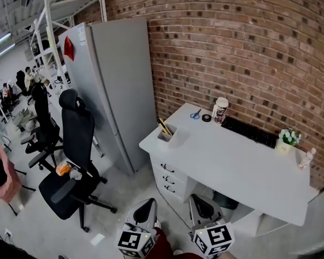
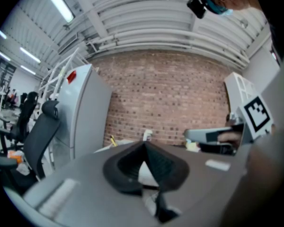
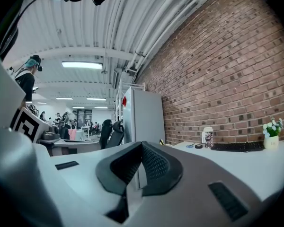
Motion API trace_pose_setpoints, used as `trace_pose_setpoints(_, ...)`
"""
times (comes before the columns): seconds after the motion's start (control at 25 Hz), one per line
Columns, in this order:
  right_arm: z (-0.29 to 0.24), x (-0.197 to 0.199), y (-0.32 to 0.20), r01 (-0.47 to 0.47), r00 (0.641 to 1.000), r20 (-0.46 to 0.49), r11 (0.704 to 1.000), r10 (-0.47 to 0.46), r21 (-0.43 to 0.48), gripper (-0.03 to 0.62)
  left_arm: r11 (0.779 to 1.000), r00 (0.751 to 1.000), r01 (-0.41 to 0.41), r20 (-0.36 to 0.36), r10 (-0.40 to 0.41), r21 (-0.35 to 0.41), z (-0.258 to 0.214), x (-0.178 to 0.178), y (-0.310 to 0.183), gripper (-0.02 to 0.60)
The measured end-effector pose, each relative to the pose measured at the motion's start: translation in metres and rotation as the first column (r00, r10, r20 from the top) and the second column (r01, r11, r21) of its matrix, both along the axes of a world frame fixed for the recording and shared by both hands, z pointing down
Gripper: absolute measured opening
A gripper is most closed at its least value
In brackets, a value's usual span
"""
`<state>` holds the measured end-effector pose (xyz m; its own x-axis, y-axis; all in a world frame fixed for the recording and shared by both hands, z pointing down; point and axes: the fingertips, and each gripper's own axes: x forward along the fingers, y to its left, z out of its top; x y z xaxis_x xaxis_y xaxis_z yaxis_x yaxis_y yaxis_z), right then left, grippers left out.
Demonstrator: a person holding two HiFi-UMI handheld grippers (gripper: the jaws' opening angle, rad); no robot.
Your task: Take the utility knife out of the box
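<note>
Distance decides this: the yellow-and-black utility knife [image 1: 163, 126] leans handle-up in the small pale open box [image 1: 166, 134] on the white desk's [image 1: 232, 166] left corner, well ahead of you. Your left gripper [image 1: 144, 209] looks nearer than your right gripper [image 1: 203, 206]; both are clenched and empty.

An open-plan office. Ahead of the right claw [image 1: 201, 201] stands a white desk [image 1: 232, 166] with a keyboard [image 1: 249, 131], against a brick wall [image 1: 232, 47]. Left of the left claw [image 1: 146, 206] are swivel chairs [image 1: 70, 161], with people [image 1: 11, 93] beyond.
</note>
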<state>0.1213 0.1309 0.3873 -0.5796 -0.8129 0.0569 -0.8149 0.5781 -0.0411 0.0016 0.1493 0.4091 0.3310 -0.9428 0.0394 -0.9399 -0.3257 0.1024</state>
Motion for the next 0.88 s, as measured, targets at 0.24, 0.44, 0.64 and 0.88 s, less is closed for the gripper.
trace_pose_setpoints(0.24,0.002,-0.011,-0.020,0.003,1.000,-0.008,1.000,-0.003,-0.002,0.008,1.000,1.000,-0.007,-0.018,0.007,-0.007,0.004,-0.012,-0.025,0.003)
trace_pose_setpoints(0.44,0.005,-0.020,-0.048,-0.005,1.000,-0.019,1.000,0.004,-0.014,0.008,1.000,1.000,-0.014,-0.020,0.014,-0.013,0.006,-0.022,-0.054,0.003)
trace_pose_setpoints(0.64,0.010,-0.034,-0.079,-0.010,1.000,-0.024,1.000,0.009,-0.027,0.008,0.999,1.000,-0.023,-0.014,0.023,-0.025,0.010,-0.035,-0.086,0.003)
trace_pose_setpoints(0.88,0.020,-0.055,-0.123,-0.010,1.000,-0.029,0.999,0.008,-0.054,0.008,0.998,0.999,-0.038,-0.007,0.038,-0.043,0.017,-0.050,-0.131,0.003)
